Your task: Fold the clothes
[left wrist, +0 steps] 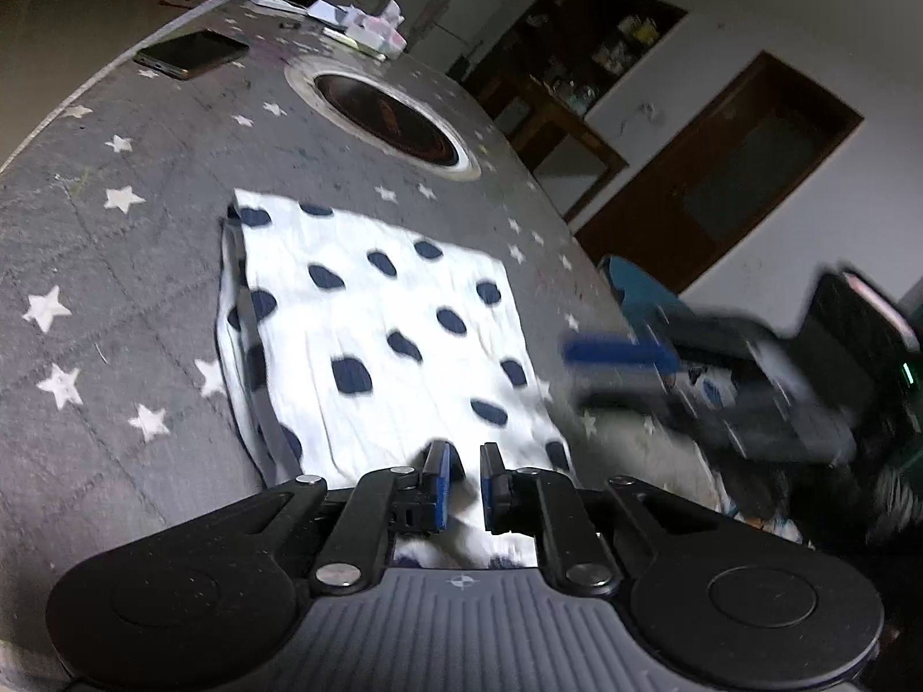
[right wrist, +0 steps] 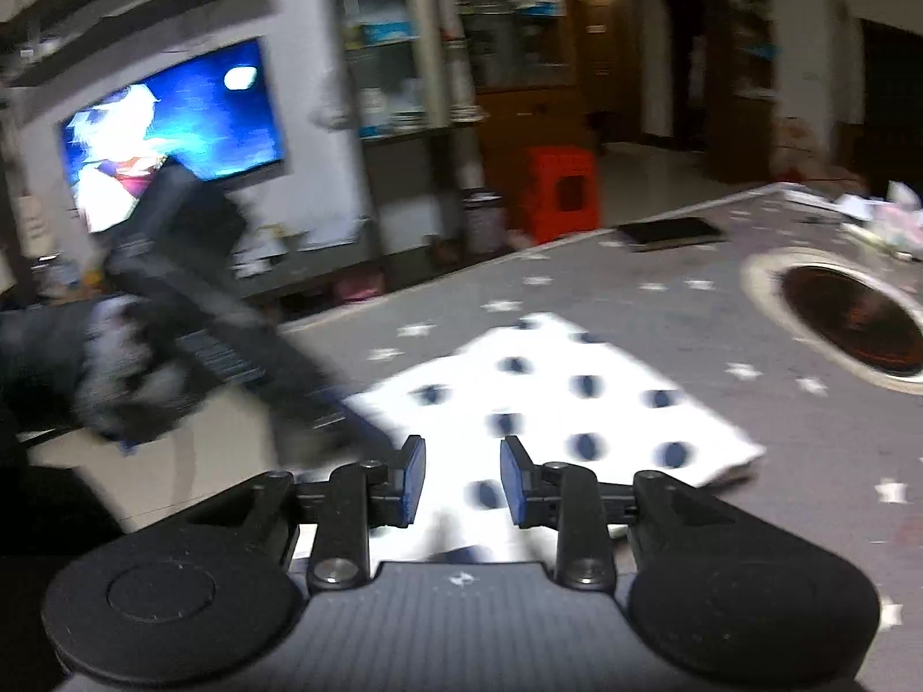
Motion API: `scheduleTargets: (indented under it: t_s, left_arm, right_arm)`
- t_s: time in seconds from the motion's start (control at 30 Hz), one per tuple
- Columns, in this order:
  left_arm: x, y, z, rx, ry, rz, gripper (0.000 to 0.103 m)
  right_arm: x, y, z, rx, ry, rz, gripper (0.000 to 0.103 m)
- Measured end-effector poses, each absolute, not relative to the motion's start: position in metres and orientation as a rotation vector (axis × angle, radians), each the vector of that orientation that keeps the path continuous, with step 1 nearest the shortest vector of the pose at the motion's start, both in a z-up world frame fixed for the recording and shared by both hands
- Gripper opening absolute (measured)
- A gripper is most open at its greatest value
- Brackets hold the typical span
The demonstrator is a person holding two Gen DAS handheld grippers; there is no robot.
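A white garment with dark blue dots (left wrist: 375,323) lies folded into a rough rectangle on the grey star-patterned table cover (left wrist: 115,265). It also shows in the right wrist view (right wrist: 554,398). My left gripper (left wrist: 465,476) is open with a narrow gap, just above the garment's near edge, holding nothing. My right gripper (right wrist: 461,476) is open and empty above the garment's near part. The right gripper shows blurred in the left wrist view (left wrist: 663,369) past the garment's right edge. The left gripper shows blurred in the right wrist view (right wrist: 231,346), held by a gloved hand.
A round dark recess with a pale rim (left wrist: 392,115) sits in the table beyond the garment. A black phone (left wrist: 190,53) lies near the far left edge. Papers and small items (left wrist: 369,29) lie at the far end. A lit TV (right wrist: 173,132) and red stool (right wrist: 562,193) stand beyond the table.
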State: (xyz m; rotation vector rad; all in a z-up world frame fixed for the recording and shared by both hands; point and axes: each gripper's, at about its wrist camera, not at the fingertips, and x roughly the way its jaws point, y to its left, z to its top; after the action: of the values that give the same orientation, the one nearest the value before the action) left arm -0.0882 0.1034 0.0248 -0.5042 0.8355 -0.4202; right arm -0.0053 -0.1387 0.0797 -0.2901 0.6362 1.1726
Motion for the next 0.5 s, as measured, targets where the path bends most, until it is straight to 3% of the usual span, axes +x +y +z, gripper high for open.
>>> scheduleTargets:
  t_s: [0.5]
  left_arm:
    - [-0.093,0.092,0.020,-0.403,0.873,-0.408,0.013]
  right_arm:
    - [0.106,-0.131,0.025,-0.187,0.717,0.854,0.023]
